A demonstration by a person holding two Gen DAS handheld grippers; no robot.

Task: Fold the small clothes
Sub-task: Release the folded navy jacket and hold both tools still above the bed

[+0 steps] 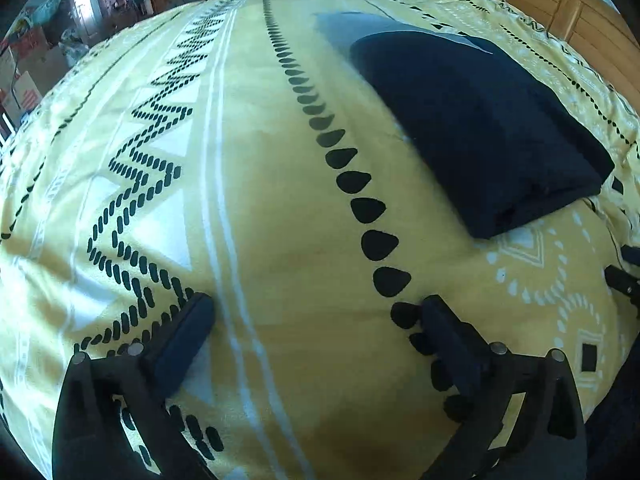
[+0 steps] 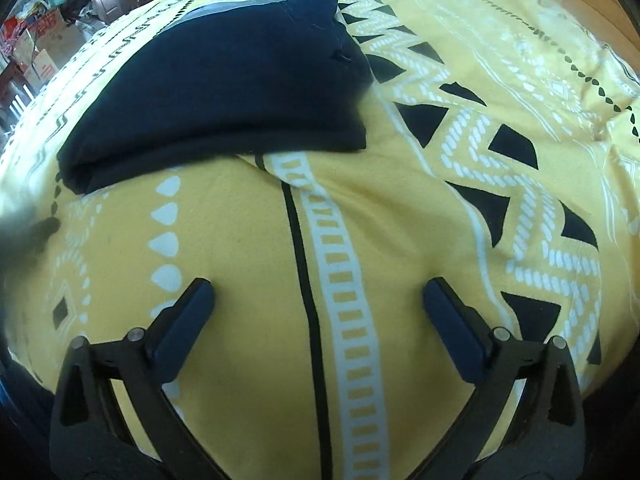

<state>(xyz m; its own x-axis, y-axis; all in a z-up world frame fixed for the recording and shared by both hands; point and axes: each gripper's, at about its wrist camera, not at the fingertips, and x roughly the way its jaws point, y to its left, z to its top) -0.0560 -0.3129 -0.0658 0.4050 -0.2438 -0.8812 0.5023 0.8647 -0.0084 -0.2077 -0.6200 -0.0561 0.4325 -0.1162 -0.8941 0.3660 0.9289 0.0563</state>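
Note:
A dark navy garment [image 1: 484,128] lies folded into a thick rectangle on the yellow patterned bedspread [image 1: 280,200], to the upper right in the left wrist view. A grey piece [image 1: 352,32] shows under its far end. The same folded garment [image 2: 216,96] sits to the upper left in the right wrist view. My left gripper [image 1: 316,304] is open over bare bedspread, well short of the garment and to its left. My right gripper [image 2: 318,290] is open too, a short way in front of the garment's near fold, nothing between its fingers.
The yellow bedspread [image 2: 400,220] with black and white patterns covers the whole bed. Cardboard boxes [image 1: 24,80] and clutter stand beyond the bed's far left. Wooden panelling [image 1: 580,12] runs along the right side. The other gripper's tip [image 1: 622,280] shows at the right edge.

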